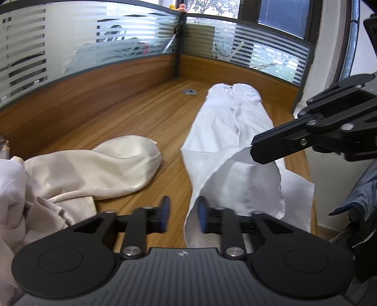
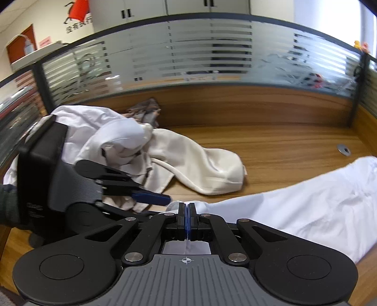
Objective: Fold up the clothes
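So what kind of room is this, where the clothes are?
Probably an office. The clothes lie on a wooden desk with a cable hole, fenced by striped frosted-glass dividers, and there are cabinets along the back wall.

Two grippers (image 1: 182, 215) (image 2: 187, 217), one white garment (image 1: 219, 131), one cream garment (image 1: 99, 164).

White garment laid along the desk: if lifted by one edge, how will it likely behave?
Probably floppy: the white garment sags in a curve from the edge pinched in the right gripper. Likely light, since that small pinch carries the raised flap. Pushed, it would probably bunch rather than slide whole on the wooden desk.
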Demonstrator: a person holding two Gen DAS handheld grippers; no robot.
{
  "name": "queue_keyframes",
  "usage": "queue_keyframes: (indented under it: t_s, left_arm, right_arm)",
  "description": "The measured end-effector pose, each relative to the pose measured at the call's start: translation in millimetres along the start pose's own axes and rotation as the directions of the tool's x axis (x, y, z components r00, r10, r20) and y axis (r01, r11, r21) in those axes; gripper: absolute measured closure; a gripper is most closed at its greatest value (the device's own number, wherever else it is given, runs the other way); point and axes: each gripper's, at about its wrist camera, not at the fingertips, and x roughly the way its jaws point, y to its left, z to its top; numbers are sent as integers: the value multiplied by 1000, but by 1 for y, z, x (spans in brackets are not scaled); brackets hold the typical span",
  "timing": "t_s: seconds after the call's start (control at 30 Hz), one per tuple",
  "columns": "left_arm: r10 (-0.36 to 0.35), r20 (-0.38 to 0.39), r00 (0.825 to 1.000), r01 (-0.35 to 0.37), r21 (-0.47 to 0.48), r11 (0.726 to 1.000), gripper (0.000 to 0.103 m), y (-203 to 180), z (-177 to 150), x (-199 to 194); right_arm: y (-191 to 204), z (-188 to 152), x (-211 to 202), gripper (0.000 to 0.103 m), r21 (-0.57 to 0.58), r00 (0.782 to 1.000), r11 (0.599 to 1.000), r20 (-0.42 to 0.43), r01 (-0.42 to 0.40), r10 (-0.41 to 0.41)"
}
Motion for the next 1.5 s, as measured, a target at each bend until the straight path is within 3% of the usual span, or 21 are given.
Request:
queue_keyframes:
  t_s: [0.13, 0.33, 0.47, 0.57, 0.63, 0.7, 0.77, 0.8, 0.97, 1.2, 1.27, 1.37, 1.5]
  left_arm:
    - [55, -13, 998, -56, -27, 998, 102, -2, -6, -9]
    - [131, -122, 984, -153, -197, 968, 102, 19, -22, -22]
    - [185, -169, 968, -219, -209, 953, 102, 24, -30, -24]
    - [191, -149, 970, -224, -246, 943, 102, 25, -36, -33]
    - [190, -110, 976, -213, -267, 940, 98, 22, -40, -43]
    - [182, -78, 980, -196, -278, 940, 79, 17, -42, -51]
    - [155, -66, 986, -167, -275, 947, 72, 10, -43, -56]
    - [136, -67, 988, -149, -266, 953, 70, 5, -43, -57]
    - [16, -104, 994, -38, -216, 976, 63, -25, -49, -52]
    - [-132, -161, 978, 108, -148, 983, 63, -73, -54, -35]
    - [-160, -181, 970, 143, -100, 985, 57, -90, -57, -31]
    - [-186, -210, 960, 182, -40, 983, 52, -113, -62, -22]
    - [-124, -255, 959, 150, 83, 985, 52, -141, -69, -5]
  right_arm:
    - [12, 0, -5, 101, -46, 1000, 999, 11, -6, 7]
    - [15, -9, -27, 98, -14, 998, 1000, 59, 13, -13]
    - [9, -40, -39, 98, 61, 997, 995, 25, 76, -78]
    - [6, -75, -43, 97, 122, 992, 985, -38, 121, -117]
    - [5, -101, -45, 96, 160, 987, 976, -82, 151, -139]
    - [5, -122, -44, 92, 198, 982, 965, -113, 173, -153]
    - [5, -142, -43, 84, 235, 976, 952, -143, 195, -165]
    - [5, -150, -42, 79, 251, 974, 946, -149, 204, -170]
    - [-6, -175, -37, 73, 370, 974, 904, -138, 216, -177]
    - [-35, -192, -28, 73, 551, 989, 822, -74, 145, -125]
    - [-41, -193, -26, 75, 578, 994, 808, -58, 112, -96]
    - [-47, -192, -24, 88, 601, 998, 796, -43, 66, -51]
    - [-50, -188, -30, 100, 609, 1000, 793, -6, 20, -20]
